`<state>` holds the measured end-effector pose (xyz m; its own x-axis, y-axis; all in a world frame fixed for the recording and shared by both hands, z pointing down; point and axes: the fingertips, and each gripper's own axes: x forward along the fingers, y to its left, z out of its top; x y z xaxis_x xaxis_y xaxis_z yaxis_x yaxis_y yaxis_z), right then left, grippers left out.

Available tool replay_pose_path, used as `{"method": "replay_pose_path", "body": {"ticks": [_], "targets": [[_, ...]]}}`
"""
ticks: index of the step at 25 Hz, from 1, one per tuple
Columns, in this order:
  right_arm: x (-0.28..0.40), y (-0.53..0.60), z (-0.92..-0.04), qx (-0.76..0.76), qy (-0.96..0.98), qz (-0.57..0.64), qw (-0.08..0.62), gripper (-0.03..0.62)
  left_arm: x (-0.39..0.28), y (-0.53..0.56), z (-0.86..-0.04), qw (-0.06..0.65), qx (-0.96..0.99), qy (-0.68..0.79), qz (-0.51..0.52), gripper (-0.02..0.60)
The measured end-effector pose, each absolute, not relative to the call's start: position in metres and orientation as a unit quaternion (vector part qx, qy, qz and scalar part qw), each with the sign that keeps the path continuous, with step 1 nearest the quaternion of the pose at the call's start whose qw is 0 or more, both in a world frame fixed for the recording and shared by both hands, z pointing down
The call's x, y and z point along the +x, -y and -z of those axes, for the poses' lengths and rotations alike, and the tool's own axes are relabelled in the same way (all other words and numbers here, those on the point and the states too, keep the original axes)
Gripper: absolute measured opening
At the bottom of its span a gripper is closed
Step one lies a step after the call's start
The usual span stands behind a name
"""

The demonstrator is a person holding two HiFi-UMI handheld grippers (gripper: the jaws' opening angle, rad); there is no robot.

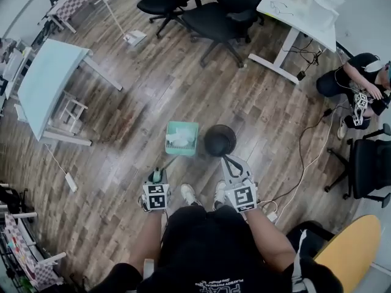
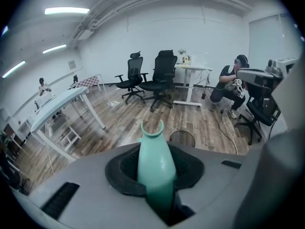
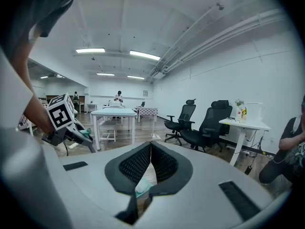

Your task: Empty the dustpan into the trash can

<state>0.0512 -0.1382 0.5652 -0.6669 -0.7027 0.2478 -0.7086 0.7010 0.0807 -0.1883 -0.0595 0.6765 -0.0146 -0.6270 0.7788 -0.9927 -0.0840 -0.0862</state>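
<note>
The teal plastic dustpan [image 1: 190,129] sits at centre-left in the head view, over the wood-plank floor [image 1: 153,96]. It is a squarish tray with raised walls, and white crumpled scraps [image 1: 177,141] lie in it. I cannot tell whether it is clear of the floor.

My left gripper [image 1: 157,177] has its jaws clamped on the dustpan's handle [image 2: 155,161]. The handle is smooth and rounded, swells in the middle and ends in a U-shaped notch. It stands up between the dark ribbed pads.

Just right of the pan is the trash can [image 1: 206,140], round and black, with mesh walls in the left gripper view. Its inside is too dark for me to see any contents.

My right gripper [image 3: 151,146] holds nothing, and its textured pads meet at the tips.
</note>
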Motion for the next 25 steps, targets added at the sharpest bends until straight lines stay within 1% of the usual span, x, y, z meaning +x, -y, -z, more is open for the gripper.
{"method": "replay_pose_path", "body": {"ticks": [6, 11, 22, 25], "targets": [[0.068, 0.109, -0.561, 0.424, 0.895, -0.034, 0.130, 0.024, -0.184, 0.040, -0.644, 0.222, 0.675, 0.619, -0.335, 0.098], [0.076, 0.083, -0.555, 0.464, 0.877, -0.039, 0.120, 0.024, -0.174, 0.025, -0.628, 0.157, 0.711, 0.587, -0.353, 0.098], [0.068, 0.027, -0.523, 0.506, 0.856, -0.007, 0.110, 0.023, -0.135, -0.010, -0.625, -0.080, 0.754, 0.450, -0.471, 0.104], [0.068, 0.019, -0.522, 0.512, 0.851, -0.006, 0.113, 0.025, -0.119, -0.016, -0.630, -0.135, 0.754, 0.406, -0.498, 0.106]]}}
